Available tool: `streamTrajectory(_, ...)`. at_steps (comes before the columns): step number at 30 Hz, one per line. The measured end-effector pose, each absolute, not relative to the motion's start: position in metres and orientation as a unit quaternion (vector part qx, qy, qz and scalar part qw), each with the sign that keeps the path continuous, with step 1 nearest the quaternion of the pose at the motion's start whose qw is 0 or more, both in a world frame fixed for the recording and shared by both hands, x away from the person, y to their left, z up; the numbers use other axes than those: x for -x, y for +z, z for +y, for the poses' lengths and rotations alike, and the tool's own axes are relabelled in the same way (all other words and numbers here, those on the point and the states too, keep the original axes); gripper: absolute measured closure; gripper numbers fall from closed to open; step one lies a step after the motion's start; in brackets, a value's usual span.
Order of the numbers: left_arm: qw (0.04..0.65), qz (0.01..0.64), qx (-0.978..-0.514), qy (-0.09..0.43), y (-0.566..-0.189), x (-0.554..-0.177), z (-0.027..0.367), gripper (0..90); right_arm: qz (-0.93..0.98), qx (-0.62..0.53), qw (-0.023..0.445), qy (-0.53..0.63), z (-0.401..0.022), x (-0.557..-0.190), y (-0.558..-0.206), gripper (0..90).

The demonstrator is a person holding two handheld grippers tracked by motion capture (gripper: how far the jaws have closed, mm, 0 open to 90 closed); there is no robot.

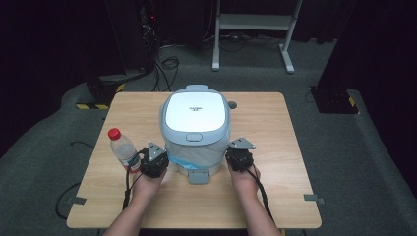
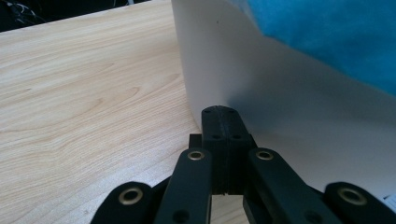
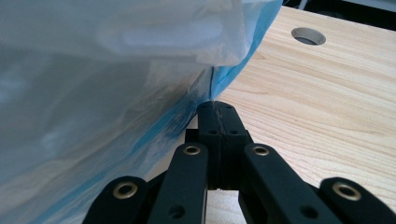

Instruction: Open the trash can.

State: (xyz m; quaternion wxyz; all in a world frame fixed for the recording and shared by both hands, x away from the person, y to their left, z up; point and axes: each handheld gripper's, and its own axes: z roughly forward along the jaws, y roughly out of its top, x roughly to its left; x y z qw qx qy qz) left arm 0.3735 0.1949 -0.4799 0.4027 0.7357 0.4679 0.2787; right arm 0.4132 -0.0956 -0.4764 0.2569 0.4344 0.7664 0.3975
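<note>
Standing over the wooden bench (image 1: 275, 162), the first thing at the left is a clear plastic bottle (image 1: 123, 149) with a red cap, upright near the front left part of the top. Just beside it, to its right, the left claw (image 1: 155, 158) sits in the person's hand, close against the lower left side of the bin. In the left gripper view that left claw's jaws are pressed flat together with nothing between them, their tip right at the bin's white wall (image 2: 261, 93), with a patch of blue liner showing at the upper right of that view.

In the middle stands the pedal bin (image 1: 195, 129), a white body with a pale blue-grey lid lying closed on top and a blue bag liner (image 1: 189, 156) hanging out under the lid's rim. Its grey foot pedal (image 1: 198, 176) juts toward the person, between the two hands.

To the right, the right claw (image 1: 239, 156) is at the bin's lower right side, opposite the other one. In the right gripper view its jaws are closed tight as well, gripping nothing, and their tip meets the draped blue liner (image 3: 93, 140); whether it presses the bin wall behind I cannot tell. Beyond it a round hole (image 3: 308, 35) shows in the bench top.
</note>
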Motion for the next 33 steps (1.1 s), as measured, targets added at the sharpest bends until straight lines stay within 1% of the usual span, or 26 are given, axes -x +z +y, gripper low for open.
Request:
streamTrajectory(1,0.406,0.469,-0.734,0.278,-0.480,-0.373,0.195,89.4,0.765,-0.435,0.261,0.396,-0.096,-0.413,-0.476,84.5)
streamTrajectory(2,0.408,0.471,-0.731,0.276,-0.481,-0.374,0.197,87.9,0.765,-0.439,0.259,0.394,-0.097,-0.413,-0.476,80.5)
streamTrajectory(3,0.411,0.474,-0.730,0.273,-0.481,-0.374,0.198,85.5,0.764,-0.442,0.254,0.395,-0.099,-0.413,-0.476,78.5)
streamTrajectory(7,0.426,0.468,-0.727,0.266,-0.486,-0.365,0.204,73.0,0.763,-0.442,0.251,0.399,-0.108,-0.401,-0.478,74.5)
streamTrajectory(10,0.422,0.458,-0.739,0.257,-0.494,-0.351,0.209,69.7,0.757,-0.447,0.251,0.406,-0.117,-0.388,-0.481,69.1)
streamTrajectory(13,0.412,0.441,-0.756,0.252,-0.502,-0.337,0.212,66.7,0.755,-0.446,0.249,0.411,-0.123,-0.375,-0.485,67.3)
streamTrajectory(16,0.405,0.428,-0.774,0.232,-0.507,-0.326,0.218,59.2,0.757,-0.441,0.246,0.415,-0.126,-0.363,-0.489,65.5)
streamTrajectory(18,0.401,0.423,-0.779,0.229,-0.508,-0.322,0.220,56.2,0.758,-0.438,0.245,0.417,-0.127,-0.357,-0.491,64.8)
streamTrajectory(21,0.382,0.408,-0.801,0.214,-0.511,-0.309,0.227,51.9,0.762,-0.435,0.237,0.417,-0.127,-0.351,-0.494,63.8)
streamTrajectory(25,0.349,0.393,-0.823,0.217,-0.516,-0.299,0.237,47.8,0.777,-0.423,0.223,0.409,-0.123,-0.343,-0.499,61.5)
streamTrajectory(26,0.343,0.393,-0.825,0.218,-0.518,-0.297,0.240,47.1,0.779,-0.421,0.220,0.409,-0.121,-0.342,-0.500,59.9)
streamTrajectory(27,0.336,0.395,-0.826,0.221,-0.519,-0.296,0.241,46.1,0.777,-0.424,0.224,0.408,-0.118,-0.341,-0.500,55.9)
streamTrajectory(28,0.333,0.396,-0.827,0.222,-0.521,-0.295,0.242,44.9,0.772,-0.428,0.231,0.409,-0.115,-0.339,-0.500,53.8)
streamTrajectory(30,0.346,0.406,-0.818,0.216,-0.524,-0.293,0.248,42.8,0.775,-0.422,0.232,0.409,-0.109,-0.337,-0.499,53.1)
streamTrajectory(33,0.357,0.417,-0.809,0.210,-0.526,-0.292,0.254,37.2,0.786,-0.407,0.224,0.407,-0.101,-0.332,-0.501,54.4)
